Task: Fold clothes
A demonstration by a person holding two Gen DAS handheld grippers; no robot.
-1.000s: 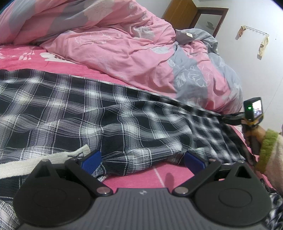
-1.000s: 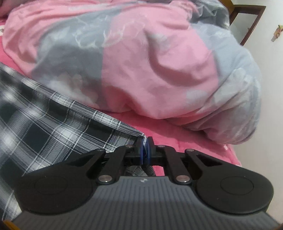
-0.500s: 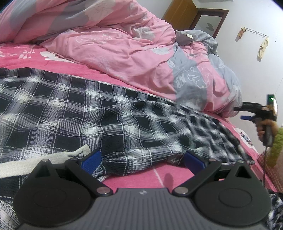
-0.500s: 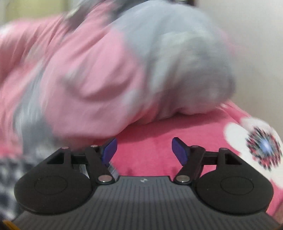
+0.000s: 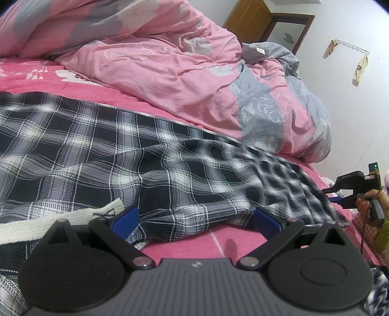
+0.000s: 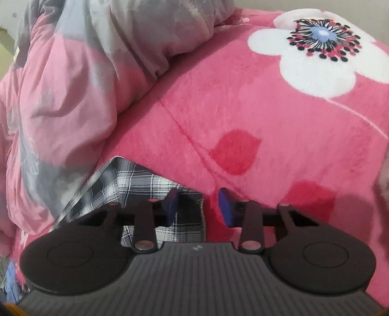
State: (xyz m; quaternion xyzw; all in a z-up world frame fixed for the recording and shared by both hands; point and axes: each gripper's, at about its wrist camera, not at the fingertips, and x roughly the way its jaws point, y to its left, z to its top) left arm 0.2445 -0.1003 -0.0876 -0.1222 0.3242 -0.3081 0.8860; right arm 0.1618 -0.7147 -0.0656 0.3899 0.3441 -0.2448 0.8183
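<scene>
The plaid shirt (image 5: 136, 155) lies spread across the pink bed blanket (image 5: 80, 83), black and white checks rumpled into soft waves, its near edge bunched up right at the left hand-held gripper (image 5: 195, 218); that gripper sits low with its blue pads (image 5: 125, 220) set wide apart, a fold of the shirt lying between them but nothing pinched; a strip of white knit trim (image 5: 60, 218) lies along the cloth just by the left pad. Behind the shirt the pink and grey duvet (image 5: 184, 73) is heaped up toward the wall (a wooden cabinet (image 5: 248, 19) and a hook rail (image 5: 350, 47) show beyond it). Over at the far right edge of the left view, a hand (image 5: 367, 201) grips the right hand-held gripper beside the shirt's far end; from its own camera, the right hand-held gripper (image 6: 198, 206) points down at the blanket's big white flower (image 6: 313, 60) and red petals; its jaws are closing, partly apart, with a corner of the plaid shirt (image 6: 136, 179) lying under the left pad (image 6: 171, 204) and bare pink blanket (image 6: 218, 116) in most of the gap; no pad presses on the cloth.
</scene>
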